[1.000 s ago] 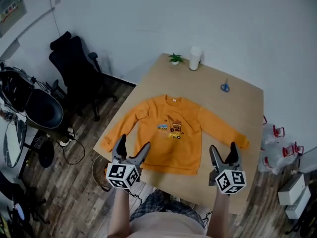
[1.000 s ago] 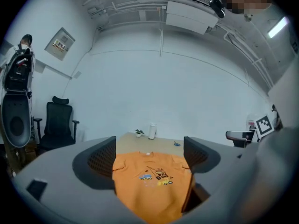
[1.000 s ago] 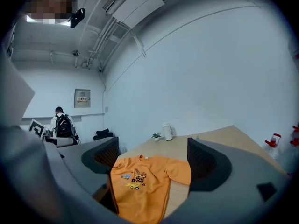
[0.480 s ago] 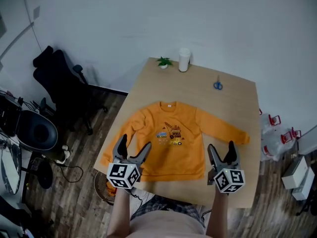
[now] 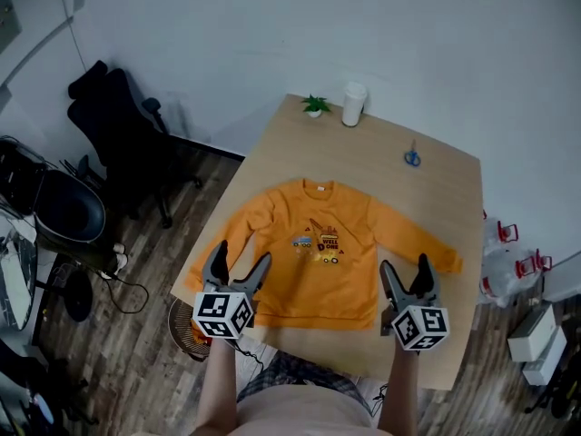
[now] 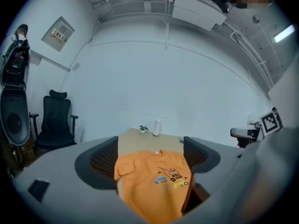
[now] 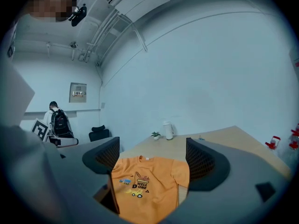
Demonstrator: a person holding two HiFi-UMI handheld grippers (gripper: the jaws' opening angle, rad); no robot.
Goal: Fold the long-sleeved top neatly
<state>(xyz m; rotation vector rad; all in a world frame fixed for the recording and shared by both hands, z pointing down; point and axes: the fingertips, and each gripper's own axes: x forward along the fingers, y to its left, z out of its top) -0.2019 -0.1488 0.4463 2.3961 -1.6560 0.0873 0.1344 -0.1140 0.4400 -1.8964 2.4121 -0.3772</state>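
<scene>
Mid-tabletop (image 5: 436,198): orange long-sleeved top (image 5: 313,271) flat, front up, sleeves spread toward left and right edges, hem by near edge. Left gripper (image 5: 240,260) held over near-left corner, jaws wide apart, holding nothing. Right gripper (image 5: 405,269) over near edge, jaws likewise wide, empty.

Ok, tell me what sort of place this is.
Probably an office or workroom, not a home: a black office chair stands on the wood-plank floor, a plain wooden table stands near a bare white wall, and the right gripper view shows a person wearing a backpack farther back.
</scene>
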